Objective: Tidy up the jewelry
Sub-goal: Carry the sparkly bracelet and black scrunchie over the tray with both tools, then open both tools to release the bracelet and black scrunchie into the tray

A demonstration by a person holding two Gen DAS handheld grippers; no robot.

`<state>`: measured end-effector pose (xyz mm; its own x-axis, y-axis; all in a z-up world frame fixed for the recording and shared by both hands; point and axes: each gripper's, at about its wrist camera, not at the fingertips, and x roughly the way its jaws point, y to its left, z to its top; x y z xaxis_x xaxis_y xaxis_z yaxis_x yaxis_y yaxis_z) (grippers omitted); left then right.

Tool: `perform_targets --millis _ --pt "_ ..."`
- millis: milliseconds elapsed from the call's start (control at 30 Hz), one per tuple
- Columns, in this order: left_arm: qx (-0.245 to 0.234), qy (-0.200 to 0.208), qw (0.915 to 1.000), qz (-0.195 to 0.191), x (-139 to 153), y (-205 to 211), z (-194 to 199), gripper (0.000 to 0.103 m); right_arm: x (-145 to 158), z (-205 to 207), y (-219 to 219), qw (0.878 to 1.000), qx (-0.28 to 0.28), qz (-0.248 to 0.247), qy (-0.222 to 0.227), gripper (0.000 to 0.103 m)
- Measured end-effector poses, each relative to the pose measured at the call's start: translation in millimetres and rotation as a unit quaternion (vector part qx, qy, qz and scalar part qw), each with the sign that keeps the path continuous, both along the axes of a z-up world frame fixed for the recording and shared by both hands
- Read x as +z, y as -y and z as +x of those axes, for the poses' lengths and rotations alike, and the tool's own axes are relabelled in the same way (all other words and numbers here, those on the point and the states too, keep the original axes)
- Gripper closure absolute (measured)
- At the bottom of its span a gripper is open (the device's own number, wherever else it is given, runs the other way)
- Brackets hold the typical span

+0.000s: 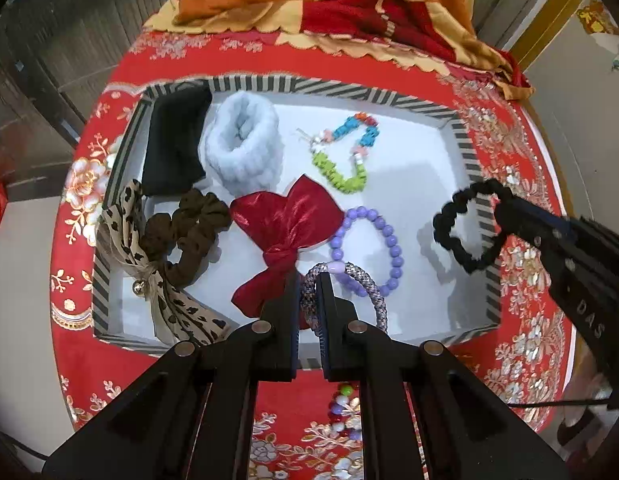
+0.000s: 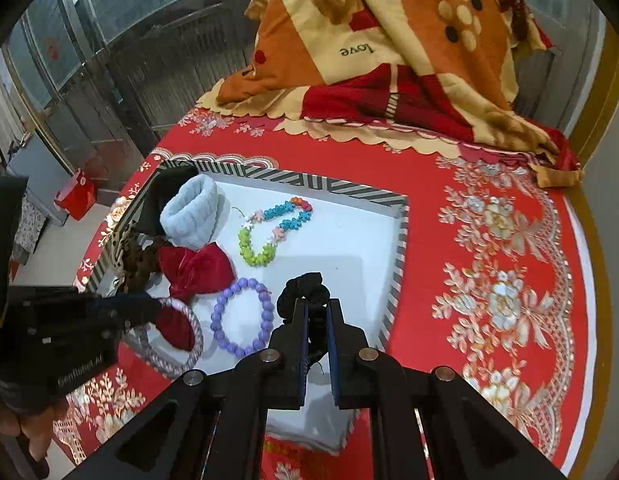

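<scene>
A striped-rim tray with a white floor lies on a red flowered cloth. My left gripper is shut on a grey-purple braided hair ring, held over the tray's near side by the red bow. My right gripper is shut on a black scrunchie, hanging just above the tray's right rim. From the left wrist view the right gripper and black scrunchie show at the right. The left gripper and its ring show at the right wrist view's left.
In the tray lie a black cloth, a pale blue fluffy band, a colourful bead bracelet, a purple bead bracelet, a brown scrunchie and a leopard bow. Loose beads lie near the front. A blanket is heaped behind.
</scene>
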<state>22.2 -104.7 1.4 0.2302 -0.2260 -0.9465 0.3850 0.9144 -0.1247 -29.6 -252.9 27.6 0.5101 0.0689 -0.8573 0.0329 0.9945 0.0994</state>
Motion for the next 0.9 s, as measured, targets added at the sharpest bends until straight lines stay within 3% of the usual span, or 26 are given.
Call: perform_targets --millis 633,900 --pt "0.000 -0.047 0.9989 -0.002 -30.3 -5.7 18.7 0.096 -42.0 65.1 14.3 0.999 -0.010 0.006 -0.038 0.095" --pt "0.001 -0.052 0.9986 -0.006 -32.4 -6.6 21.5 0.096 -58.2 83.5 20.4 0.998 -0.024 -0.015 -0.055 0.095"
